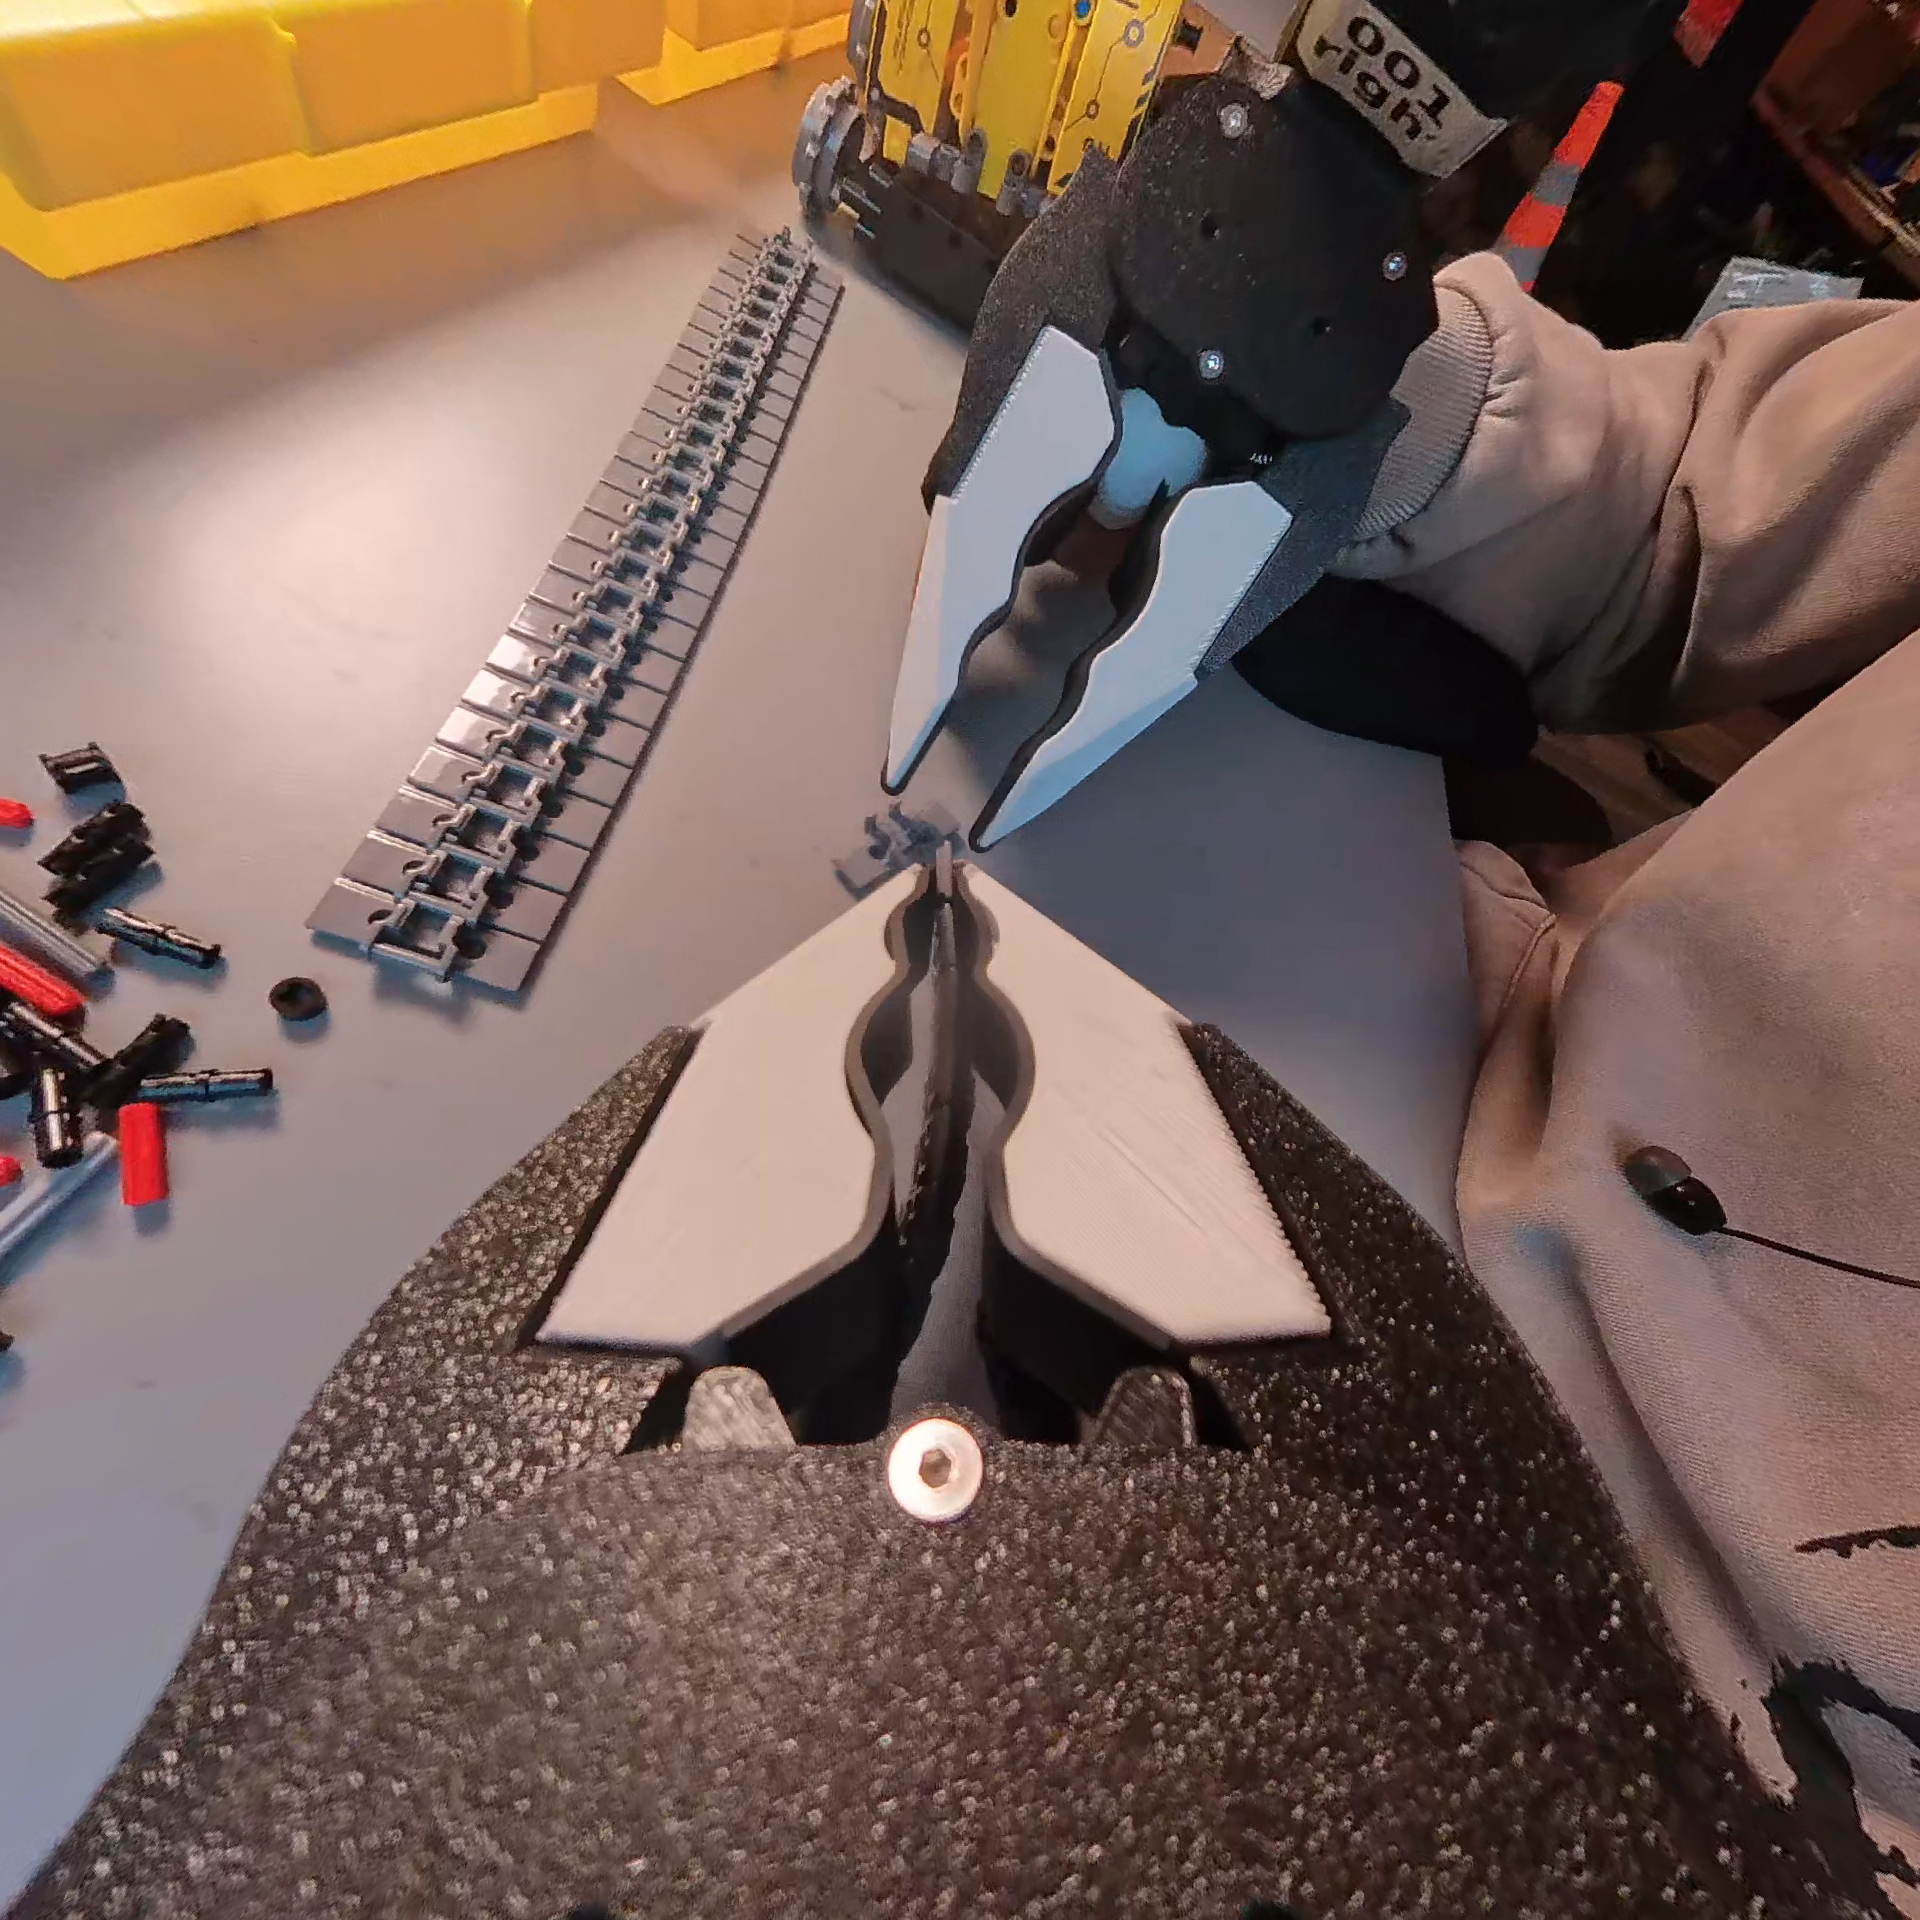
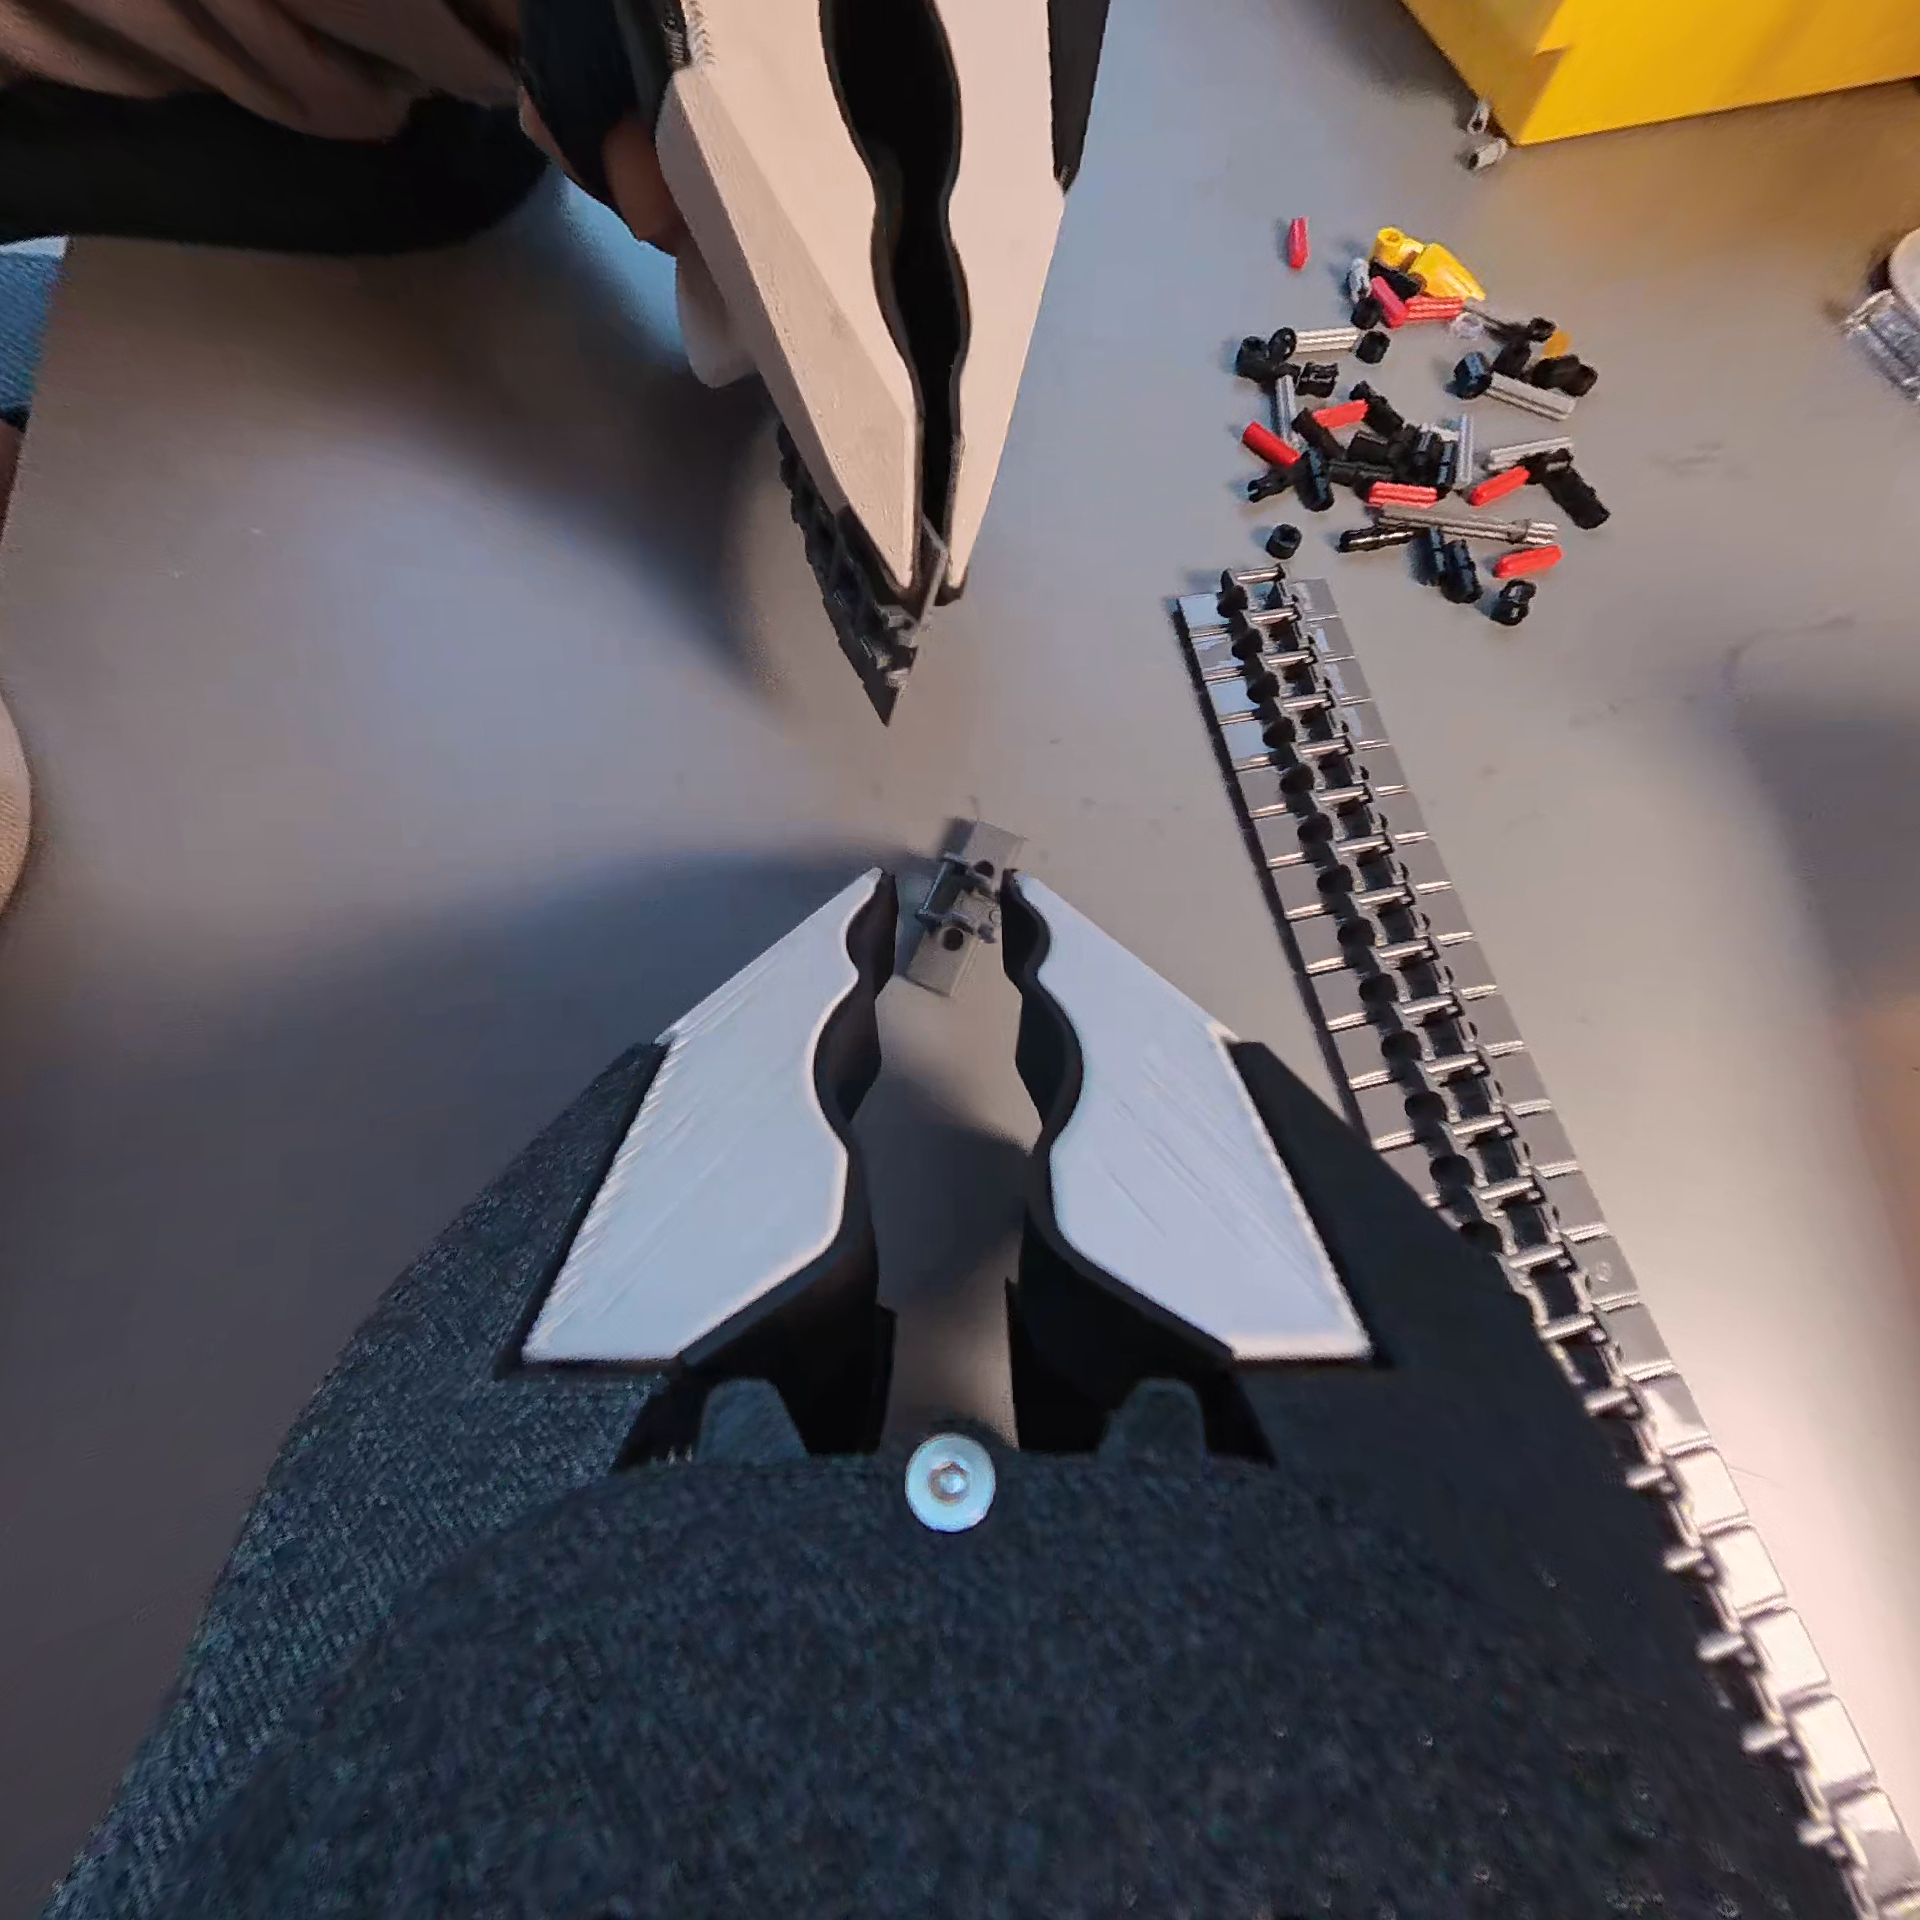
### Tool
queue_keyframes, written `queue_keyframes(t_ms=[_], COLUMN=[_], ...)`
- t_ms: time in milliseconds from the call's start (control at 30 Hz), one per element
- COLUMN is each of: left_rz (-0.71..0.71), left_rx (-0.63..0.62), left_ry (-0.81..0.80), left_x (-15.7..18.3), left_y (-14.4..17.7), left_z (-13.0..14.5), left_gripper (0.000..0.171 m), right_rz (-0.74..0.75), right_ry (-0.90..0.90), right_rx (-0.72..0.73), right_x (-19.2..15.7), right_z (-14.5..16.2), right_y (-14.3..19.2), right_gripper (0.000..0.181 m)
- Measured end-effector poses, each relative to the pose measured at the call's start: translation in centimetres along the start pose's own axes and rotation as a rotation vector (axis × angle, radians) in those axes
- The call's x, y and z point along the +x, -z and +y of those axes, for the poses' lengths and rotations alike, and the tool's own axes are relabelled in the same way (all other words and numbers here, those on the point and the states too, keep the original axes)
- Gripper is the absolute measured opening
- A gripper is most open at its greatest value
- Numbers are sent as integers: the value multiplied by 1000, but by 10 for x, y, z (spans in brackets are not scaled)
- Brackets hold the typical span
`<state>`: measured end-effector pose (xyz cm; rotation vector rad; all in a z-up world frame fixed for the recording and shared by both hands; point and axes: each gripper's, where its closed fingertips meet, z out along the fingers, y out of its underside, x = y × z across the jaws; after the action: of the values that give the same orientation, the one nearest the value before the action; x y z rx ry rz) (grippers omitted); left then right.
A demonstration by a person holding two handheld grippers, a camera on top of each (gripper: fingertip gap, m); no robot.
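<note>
The left gripper (image 1: 943,873) is clenched on a short grey track piece (image 2: 883,644). The right gripper (image 2: 948,883) is released around a single grey link (image 2: 961,909) on the table (image 1: 260,520), beside the long track strip (image 1: 592,613). What the yellow bins (image 1: 260,94) contain is hidden.

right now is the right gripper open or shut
Open. In the right wrist view the right gripper has a clear gap between its fingertips, with a loose grey track link lying between them on the table.
</note>
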<state>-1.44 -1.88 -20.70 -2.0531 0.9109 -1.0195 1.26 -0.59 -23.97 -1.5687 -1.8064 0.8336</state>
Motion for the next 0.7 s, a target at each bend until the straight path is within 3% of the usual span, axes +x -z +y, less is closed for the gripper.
queue_keyframes(t_ms=[233,367,700], left_rz=[7,27,126], left_rx=[-8,-1,65], left_ry=[-4,-21,-45], left_x=[1,7,26], left_y=[-1,-2,4], left_z=[4,2,-9], left_gripper=[3,2,9], right_rz=[22,-6,-130], right_ry=[15,6,14], right_rx=[12,96,190], right_x=[3,-6,-32], right_z=[-2,-21,-44], right_y=[0,0,-5], right_gripper=[28,39,6])
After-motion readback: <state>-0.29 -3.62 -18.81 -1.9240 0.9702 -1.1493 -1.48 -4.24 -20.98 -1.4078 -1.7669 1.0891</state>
